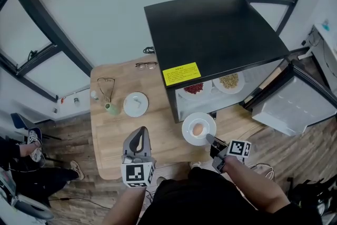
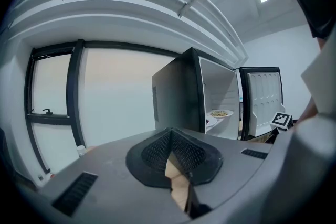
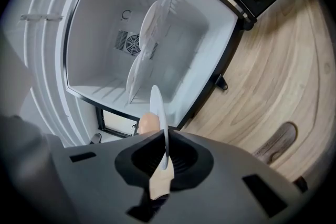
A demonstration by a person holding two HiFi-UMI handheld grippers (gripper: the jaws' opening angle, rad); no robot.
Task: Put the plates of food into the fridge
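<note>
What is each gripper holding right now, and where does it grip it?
The right gripper pinches the white plate by its near rim; the left gripper holds nothing, its jaws together.

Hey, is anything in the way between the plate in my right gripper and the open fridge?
Nothing visible. The plate in the right gripper sits just before the open fridge, with its door swung aside. Two shelf plates occupy its shelf, and the space beneath looks free.

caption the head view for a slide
Right tool holds a plate of food before the open fridge holding two filled plates.
</note>
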